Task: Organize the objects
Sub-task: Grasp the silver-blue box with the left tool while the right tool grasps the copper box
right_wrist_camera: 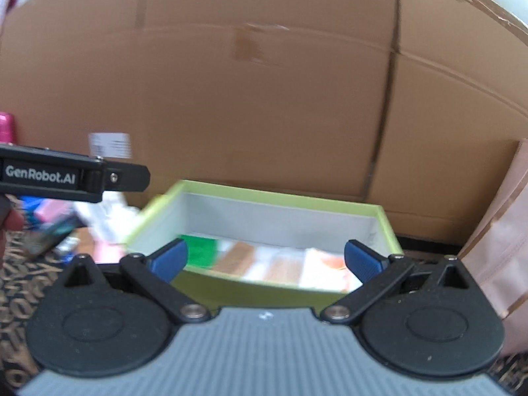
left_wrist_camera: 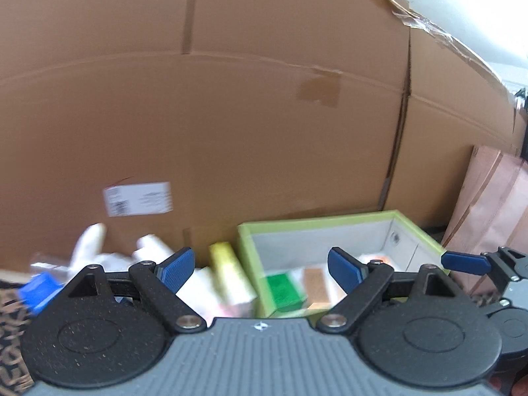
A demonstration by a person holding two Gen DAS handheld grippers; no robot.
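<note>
A lime-rimmed storage box (left_wrist_camera: 330, 222) with grey walls sits on the floor against a big cardboard carton. Inside lie a green packet (left_wrist_camera: 283, 292), brown packets (right_wrist_camera: 244, 257) and an orange-and-white packet (right_wrist_camera: 326, 264). Left of the box (right_wrist_camera: 280, 198) are a blurred yellow pack (left_wrist_camera: 227, 267), white wrapped items (left_wrist_camera: 95, 247) and a blue item (left_wrist_camera: 39, 287). My left gripper (left_wrist_camera: 260, 272) is open and empty over the box's left edge. Nothing is between the jaws of my right gripper (right_wrist_camera: 265, 260), open above the box's near wall. The left gripper's side (right_wrist_camera: 76, 176) shows at the left of the right wrist view.
The tall cardboard carton (left_wrist_camera: 231, 99) closes off the back. A pink paper bag (right_wrist_camera: 495, 247) leans to the right of the box. Patterned carpet (right_wrist_camera: 19, 297) covers the floor. Loose small items (right_wrist_camera: 62, 227) lie at left, near a pink bottle (right_wrist_camera: 6, 127).
</note>
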